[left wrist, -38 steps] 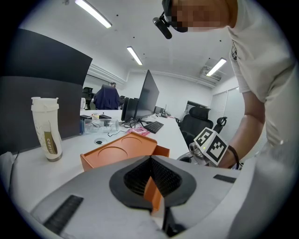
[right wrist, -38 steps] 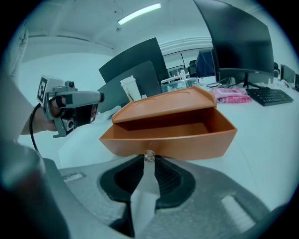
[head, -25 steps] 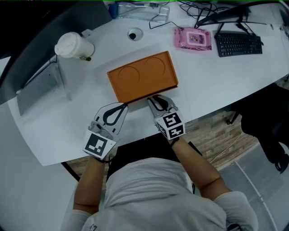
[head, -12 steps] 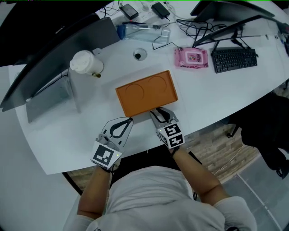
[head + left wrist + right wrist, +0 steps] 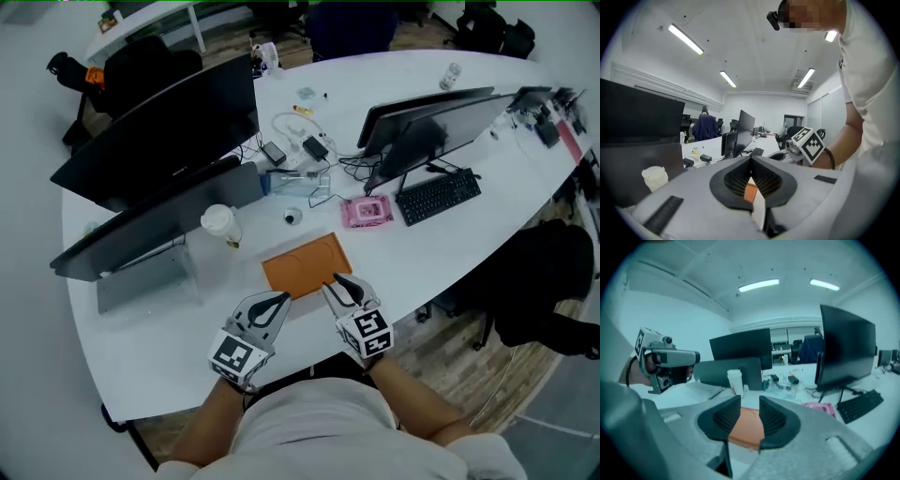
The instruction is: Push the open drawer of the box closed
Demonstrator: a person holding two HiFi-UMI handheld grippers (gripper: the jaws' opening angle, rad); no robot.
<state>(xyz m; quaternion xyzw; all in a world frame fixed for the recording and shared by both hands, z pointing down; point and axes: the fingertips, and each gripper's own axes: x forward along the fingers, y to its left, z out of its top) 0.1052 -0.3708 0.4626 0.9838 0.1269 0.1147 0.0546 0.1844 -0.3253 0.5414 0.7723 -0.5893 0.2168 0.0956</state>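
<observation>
The flat orange box [image 5: 305,265] lies on the white table [image 5: 469,244], small and far below in the head view; no drawer shows sticking out of it. Both grippers hang above the table's near edge, clear of the box. My left gripper [image 5: 279,299] is shut, its fingertips meeting, and a sliver of the orange box [image 5: 751,192] shows behind its pads. My right gripper [image 5: 337,280] is open, its jaws having just been opening. Nothing sits between them. The orange box [image 5: 746,430] shows through their gap, farther off.
A white lidded cup [image 5: 218,222] stands left of the box, beside a grey laptop stand [image 5: 145,277]. Behind the box lie a pink pack [image 5: 366,212], a keyboard [image 5: 439,195], cables, and two dark monitors [image 5: 159,122] [image 5: 427,117]. A black chair [image 5: 548,281] stands at right.
Both grippers have lifted off the table and away from the box's near side. The right jaws have opened wider. The head view has risen and now takes in the whole table.
</observation>
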